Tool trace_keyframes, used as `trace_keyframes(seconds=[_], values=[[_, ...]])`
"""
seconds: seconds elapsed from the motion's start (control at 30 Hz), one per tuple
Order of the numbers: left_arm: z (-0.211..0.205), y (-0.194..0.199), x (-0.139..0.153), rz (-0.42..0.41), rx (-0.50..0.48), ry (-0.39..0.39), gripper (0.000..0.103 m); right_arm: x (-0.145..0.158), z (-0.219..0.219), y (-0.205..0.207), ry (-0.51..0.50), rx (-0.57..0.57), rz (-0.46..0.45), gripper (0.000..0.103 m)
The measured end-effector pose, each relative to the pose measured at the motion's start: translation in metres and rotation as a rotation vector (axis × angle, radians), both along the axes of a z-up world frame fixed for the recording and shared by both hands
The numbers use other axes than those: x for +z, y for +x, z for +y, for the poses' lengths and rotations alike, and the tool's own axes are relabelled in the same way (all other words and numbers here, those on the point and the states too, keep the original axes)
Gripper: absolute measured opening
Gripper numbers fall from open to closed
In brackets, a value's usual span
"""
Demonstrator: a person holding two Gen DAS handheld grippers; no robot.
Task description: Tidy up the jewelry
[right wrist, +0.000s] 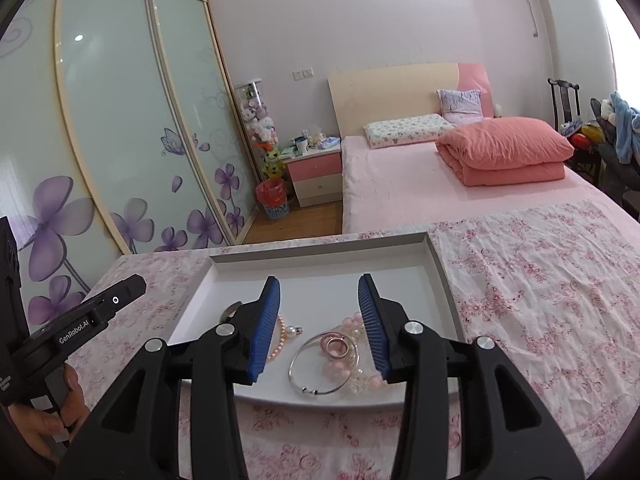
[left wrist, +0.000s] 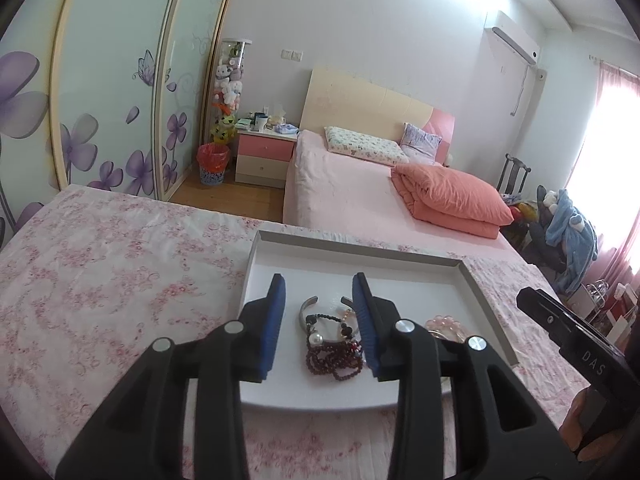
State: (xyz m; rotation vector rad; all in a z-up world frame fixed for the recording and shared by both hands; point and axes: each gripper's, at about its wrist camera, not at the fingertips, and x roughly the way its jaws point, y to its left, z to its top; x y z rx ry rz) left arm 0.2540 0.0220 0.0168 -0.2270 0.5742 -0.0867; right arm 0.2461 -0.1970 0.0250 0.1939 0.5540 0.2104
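I hold the left gripper released, jaws spread above the dark red bead bracelet in the white tray. The right gripper is likewise released, over the silver bangle and pink rings in the same tray.

tray is set on the floral cloth. jewelry is piled in its near half: beaded bracelets at left, bangle and ring at right. bed is seen behind, nightstand to its left.
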Motion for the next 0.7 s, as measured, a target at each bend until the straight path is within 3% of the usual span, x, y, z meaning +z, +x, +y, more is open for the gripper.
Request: trace_keyframes(seconds=[0.17, 0.43, 0.7], values=[[0.009, -0.028, 0.006, -0.013, 0.016, -0.002, 0.046, 0.005, 0.001, -0.025, -0.018, 0.003, -0.027, 0.052], [0.021, -0.077, 0.005, -0.029, 0.043, 0.012, 0.066, 0.003, 0.006, -0.06, -0.088, 0.002, -0.049, 0.071], [0.024, -0.099, 0.012, -0.062, 0.066, 0.065, 0.098, 0.009, 0.009, -0.082, -0.13, -0.024, -0.077, 0.101]])
